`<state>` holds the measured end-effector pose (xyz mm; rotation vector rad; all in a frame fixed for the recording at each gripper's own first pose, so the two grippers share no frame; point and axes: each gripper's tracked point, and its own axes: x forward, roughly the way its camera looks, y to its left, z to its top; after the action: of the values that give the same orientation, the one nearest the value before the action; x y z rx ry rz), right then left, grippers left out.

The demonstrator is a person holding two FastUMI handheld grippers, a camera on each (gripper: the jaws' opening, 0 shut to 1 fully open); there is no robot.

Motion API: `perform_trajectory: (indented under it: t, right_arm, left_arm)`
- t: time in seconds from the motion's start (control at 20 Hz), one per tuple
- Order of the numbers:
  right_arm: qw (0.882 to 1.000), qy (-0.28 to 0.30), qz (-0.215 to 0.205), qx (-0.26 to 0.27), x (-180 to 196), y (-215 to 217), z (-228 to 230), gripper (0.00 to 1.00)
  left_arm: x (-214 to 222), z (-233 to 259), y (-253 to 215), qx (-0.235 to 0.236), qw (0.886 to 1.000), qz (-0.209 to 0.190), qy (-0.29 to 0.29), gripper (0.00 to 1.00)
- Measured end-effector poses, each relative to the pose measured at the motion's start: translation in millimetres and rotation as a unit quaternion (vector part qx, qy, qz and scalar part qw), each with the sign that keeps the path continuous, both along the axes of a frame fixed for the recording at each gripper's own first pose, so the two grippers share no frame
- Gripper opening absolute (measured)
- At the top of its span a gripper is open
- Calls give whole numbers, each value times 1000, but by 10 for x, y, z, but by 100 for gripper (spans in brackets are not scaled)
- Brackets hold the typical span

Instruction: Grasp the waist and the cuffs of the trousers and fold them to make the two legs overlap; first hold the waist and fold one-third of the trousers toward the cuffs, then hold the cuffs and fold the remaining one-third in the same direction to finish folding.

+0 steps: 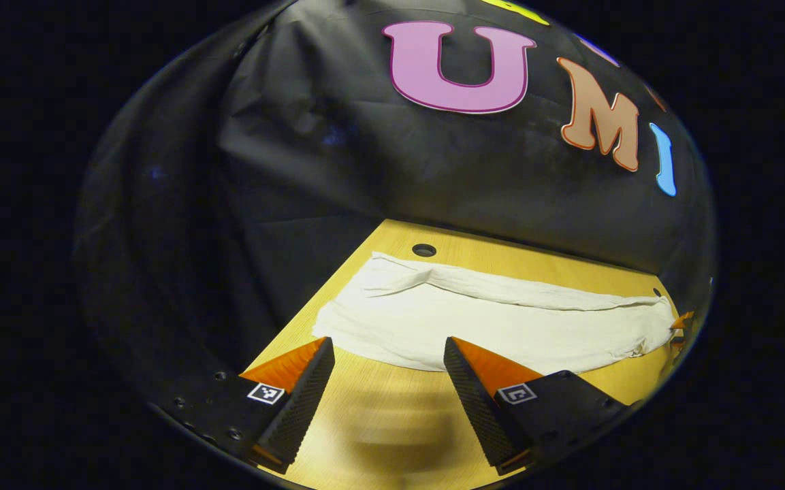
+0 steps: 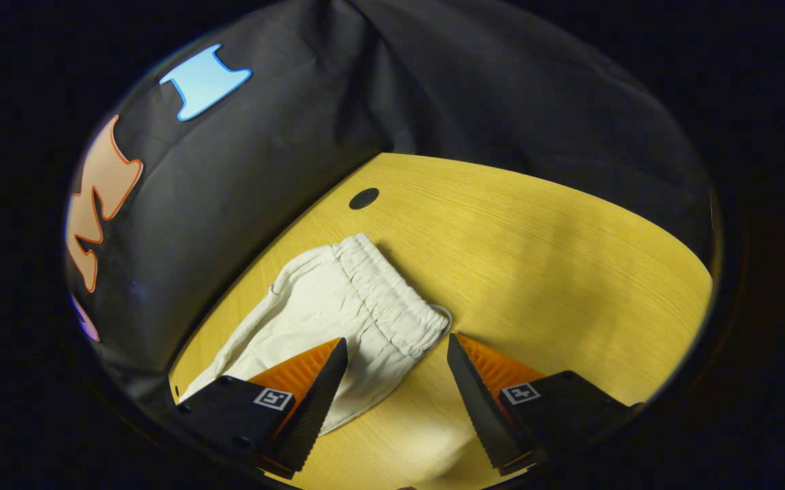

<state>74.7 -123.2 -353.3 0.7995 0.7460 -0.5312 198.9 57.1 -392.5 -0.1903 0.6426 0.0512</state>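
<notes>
White trousers lie stretched out flat across the yellow wooden table, with the legs overlapped in one long band. My left gripper stands open just before the near edge of the cuff end, nothing between its fingers. In the right gripper view the gathered elastic waist of the trousers lies ahead. My right gripper is open over the lower corner of the waist, its left finger above the cloth. At the far right of the left gripper view a tip of the right gripper shows by the waist end.
A round cable hole is set in the table behind the cuff end, and another hole lies beyond the waist. The black cloth wall hangs close behind the table's back edge. Bare tabletop spreads right of the waist.
</notes>
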Motion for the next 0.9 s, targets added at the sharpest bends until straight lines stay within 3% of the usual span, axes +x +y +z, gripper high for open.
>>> perform_trajectory:
  t: [0.05, 0.2, 0.25, 0.3, 0.35, 0.4, 0.6, 0.9]
  right_arm:
    - [1000, 0, -15, 7, 48, -52, -18, 91]
    - [998, 9, -41, 38, 27, -138, -54, 56]
    - [998, 13, -39, 50, 44, -124, -104, 51]
    - [997, 10, -34, 67, 93, -92, -120, 34]
    - [997, 3, -29, 68, 124, -95, -95, 32]
    - [998, -7, -22, 66, 153, -89, -25, 17]
    - [996, -73, 16, 58, 423, 10, 533, 17]
    - [986, -140, 68, 61, 708, 577, 1256, 17]
  left_arm:
    - [0, 6, -6, -1, 1000, 0, 0, 97]
    - [3, -23, -5, -11, 1000, -1, 1, 97]
    - [4, -44, -8, -8, 1000, -3, 3, 97]
    - [15, -51, -21, -5, 1000, -6, 7, 97]
    - [26, -33, -43, -4, 1000, -10, 9, 97]
    - [39, -9, -51, -6, 1000, -9, 8, 97]
    - [35, -99, -51, -24, 1000, -6, -1, 97]
    - [26, -41, -34, -39, 999, -11, -6, 97]
